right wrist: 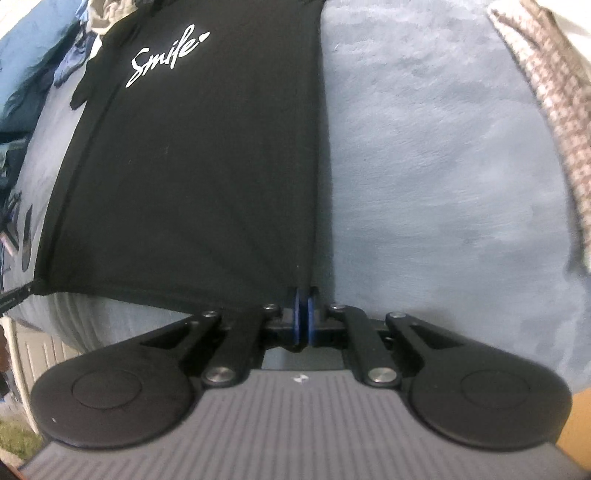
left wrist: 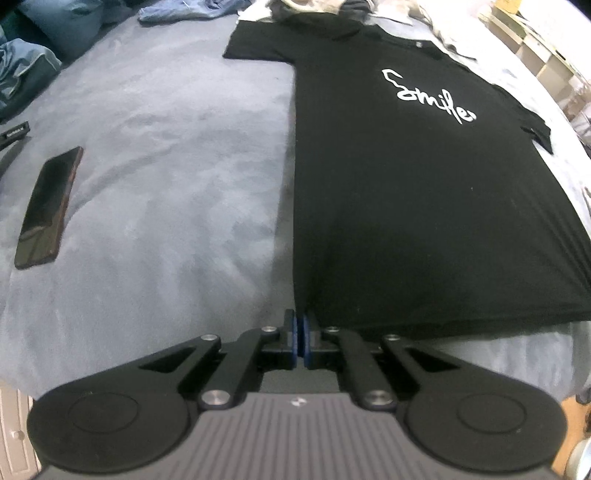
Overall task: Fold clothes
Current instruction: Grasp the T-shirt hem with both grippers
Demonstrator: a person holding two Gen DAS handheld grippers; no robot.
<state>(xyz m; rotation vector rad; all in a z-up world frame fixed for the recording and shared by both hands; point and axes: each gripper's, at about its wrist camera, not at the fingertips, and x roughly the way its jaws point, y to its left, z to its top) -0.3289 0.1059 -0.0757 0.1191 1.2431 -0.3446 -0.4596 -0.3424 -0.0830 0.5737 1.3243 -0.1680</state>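
Black smartphone [left wrist: 48, 208], flat slab, is seen at 9 o'clock in the left wrist view, lying on the pale blue-grey plush bedspread [left wrist: 166, 166], well apart from the garment. It is judged to be out of the working area.

Black cotton T-shirt with white script print [left wrist: 424, 192] is laid flat, print up, across the bedspread, hem toward the cameras and collar at 12 o'clock. One short sleeve [left wrist: 255, 44] is spread out at 11 o'clock. A heap of other clothes [left wrist: 303, 5] is noted beyond the collar.

Left gripper [left wrist: 299, 332] is found pinched tight, blue pads together, at 6 o'clock on the hem corner at its own side.

Right gripper [right wrist: 304, 310] is likewise clamped fully, on the opposite hem corner of the T-shirt [right wrist: 203, 166]. A checked cloth [right wrist: 546, 110] lies at 2 o'clock.

Both bottom corners are held, presumably so the hem can be carried toward the collar in one even fold.
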